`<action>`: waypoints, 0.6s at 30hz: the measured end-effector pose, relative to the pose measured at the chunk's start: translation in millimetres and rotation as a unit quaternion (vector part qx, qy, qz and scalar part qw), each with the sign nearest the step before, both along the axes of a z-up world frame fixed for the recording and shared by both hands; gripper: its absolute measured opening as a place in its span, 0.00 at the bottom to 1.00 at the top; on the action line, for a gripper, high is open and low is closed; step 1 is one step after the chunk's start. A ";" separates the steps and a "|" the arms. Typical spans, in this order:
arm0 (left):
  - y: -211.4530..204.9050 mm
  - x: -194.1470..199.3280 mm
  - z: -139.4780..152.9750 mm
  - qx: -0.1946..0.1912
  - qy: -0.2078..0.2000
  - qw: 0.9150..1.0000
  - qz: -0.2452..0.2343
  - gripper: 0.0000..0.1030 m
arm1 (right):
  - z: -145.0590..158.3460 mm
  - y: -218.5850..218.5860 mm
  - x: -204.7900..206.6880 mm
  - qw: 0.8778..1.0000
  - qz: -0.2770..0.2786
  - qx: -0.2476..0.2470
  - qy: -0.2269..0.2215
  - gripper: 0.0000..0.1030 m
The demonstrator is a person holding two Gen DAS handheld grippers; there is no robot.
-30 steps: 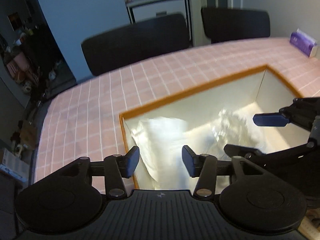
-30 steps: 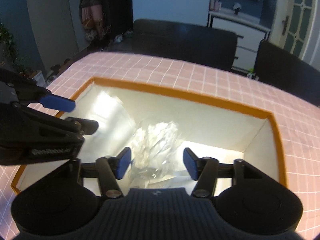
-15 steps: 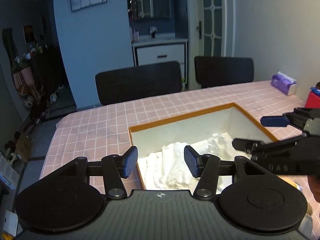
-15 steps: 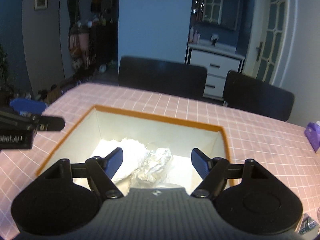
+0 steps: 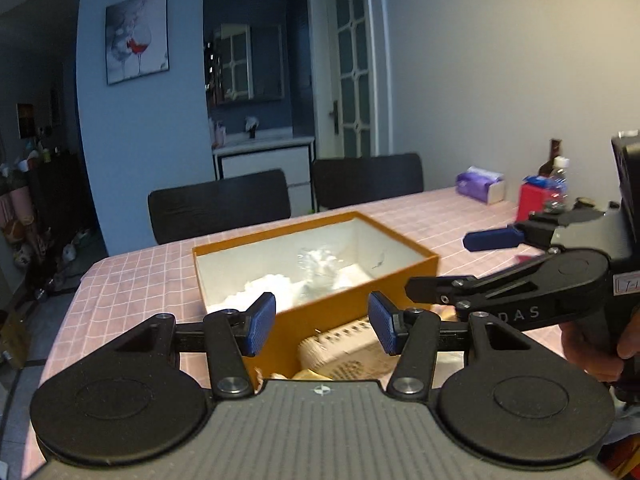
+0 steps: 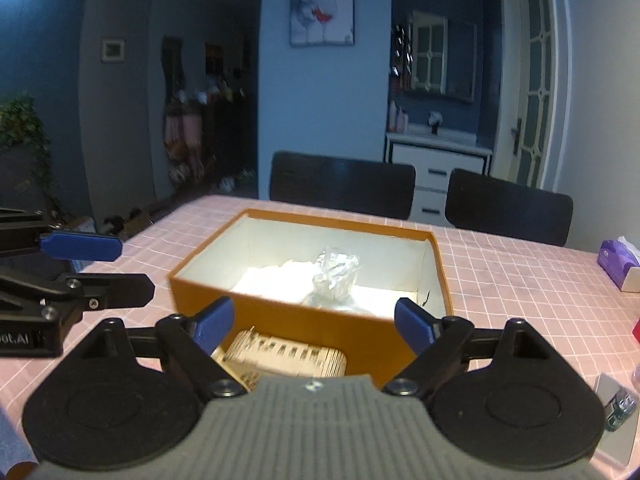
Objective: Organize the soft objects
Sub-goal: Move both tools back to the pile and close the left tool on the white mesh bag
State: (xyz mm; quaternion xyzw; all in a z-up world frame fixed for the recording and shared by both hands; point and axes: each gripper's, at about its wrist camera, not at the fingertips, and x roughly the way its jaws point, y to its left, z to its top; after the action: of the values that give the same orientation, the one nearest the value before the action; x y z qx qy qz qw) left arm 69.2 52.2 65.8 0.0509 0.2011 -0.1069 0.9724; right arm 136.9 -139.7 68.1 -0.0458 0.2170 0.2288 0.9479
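Note:
An orange box (image 5: 352, 292) (image 6: 280, 316) with a white inside stands on the pink checked table. In it lie a white cloth (image 5: 268, 284) (image 6: 276, 280) and a crumpled clear plastic bag (image 5: 320, 260) (image 6: 336, 270). A beige printed roll (image 5: 348, 344) (image 6: 280, 356) lies on the table against the box's near side. My left gripper (image 5: 322, 326) is open and empty, above the roll. My right gripper (image 6: 314, 326) is open wide and empty, also above the roll; it also shows at the right of the left wrist view (image 5: 448, 264).
A purple tissue pack (image 5: 480, 186) (image 6: 618, 258), a red box (image 5: 534, 202) and a plastic bottle (image 5: 558, 188) stand at the table's right side. Two black chairs (image 6: 340, 190) stand behind the table. A small flat packet (image 6: 616, 412) lies at the near right.
Both grippers have pulled up and back out of the box, leaving the cloth and bag inside. The right gripper has opened wider. The roll in front of the box has come into view.

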 end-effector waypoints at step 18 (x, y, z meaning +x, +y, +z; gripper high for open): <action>-40.2 -51.9 -90.6 0.040 0.030 0.998 -0.042 0.68 | -105.5 -50.3 -79.6 0.995 -0.097 -0.009 0.033 0.92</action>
State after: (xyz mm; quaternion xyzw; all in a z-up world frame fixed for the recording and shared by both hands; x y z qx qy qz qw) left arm 17.3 12.0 -24.8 0.0953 0.2316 -0.1409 0.9578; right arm 57.2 -190.0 -37.4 -0.0259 0.2533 0.1356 0.9575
